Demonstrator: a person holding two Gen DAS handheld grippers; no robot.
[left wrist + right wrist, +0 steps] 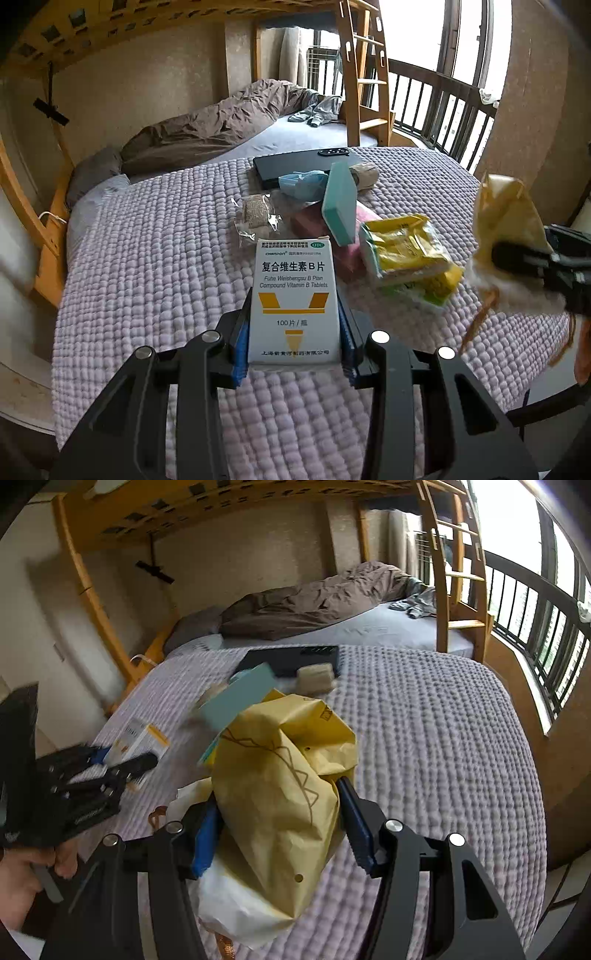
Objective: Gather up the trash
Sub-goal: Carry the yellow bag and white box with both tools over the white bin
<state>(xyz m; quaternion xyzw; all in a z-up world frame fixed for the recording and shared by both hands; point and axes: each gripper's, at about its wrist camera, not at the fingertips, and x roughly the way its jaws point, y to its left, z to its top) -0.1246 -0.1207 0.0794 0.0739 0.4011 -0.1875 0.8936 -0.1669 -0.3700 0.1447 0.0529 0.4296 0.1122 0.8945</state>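
My left gripper (293,325) is shut on a white vitamin B tablet box (293,299) and holds it above the lilac blanket (147,277). My right gripper (277,812) is shut on a crumpled yellow paper bag (280,790) with a white lower part; in the left wrist view the bag (506,221) hangs at the right edge. The right wrist view also shows the left gripper (122,762) with the box (138,740) at the left. More items lie ahead: a yellow-green packet (406,254), a teal box (340,203), a clear wrapper (255,214) and a blue mask (301,182).
A dark laptop (306,162) with a black phone (334,151) on it lies at the blanket's far side, next to a beige roll (364,171). A pink item (332,236) lies under the teal box. A wooden ladder (365,81) and a railing (443,107) stand beyond.
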